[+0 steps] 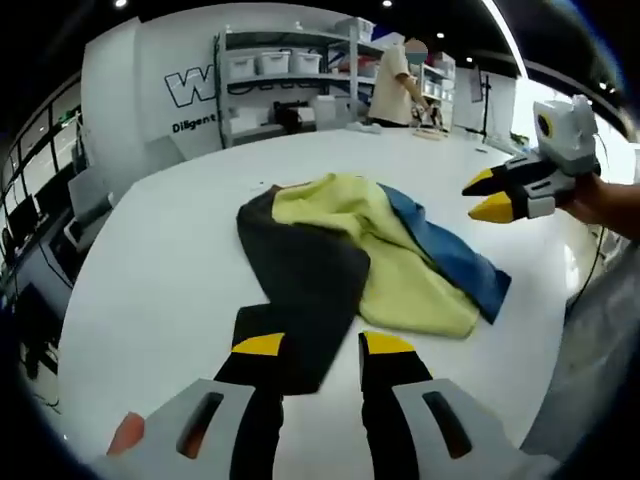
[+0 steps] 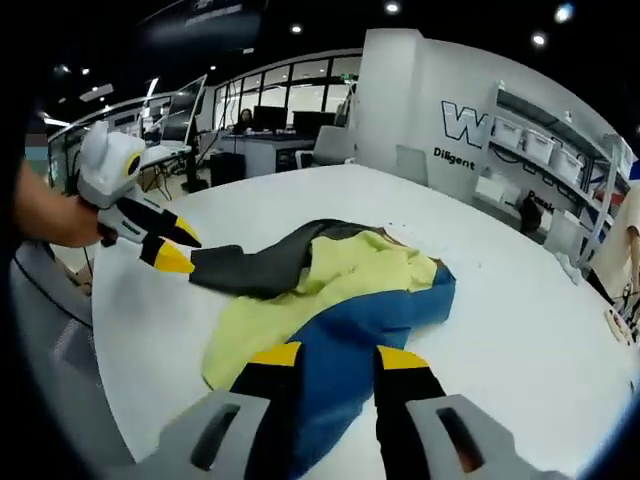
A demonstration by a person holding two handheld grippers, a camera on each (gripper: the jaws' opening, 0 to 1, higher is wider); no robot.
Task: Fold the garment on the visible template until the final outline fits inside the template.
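A crumpled garment lies on the white table [image 1: 170, 270], with a dark grey part [image 1: 305, 270], a yellow middle [image 1: 385, 245] and a blue part [image 1: 455, 255]. My left gripper [image 1: 322, 345] stands open low over the end of the grey part. In the right gripper view it [image 2: 177, 247] sits at the tip of the grey sleeve [image 2: 250, 265]. My right gripper [image 2: 338, 356] is open above the blue fabric [image 2: 350, 320], with the yellow part [image 2: 350, 265] beyond it. From the left gripper view, the right gripper [image 1: 490, 194] hovers to the right of the garment, jaws apart.
A person [image 1: 392, 85] stands at shelves [image 1: 290, 70] holding white bins behind the table. Desks with monitors [image 2: 270, 120] fill the room's far side. The near table edge [image 2: 100, 330] curves close by, and a hand [image 2: 45, 215] holds the left gripper.
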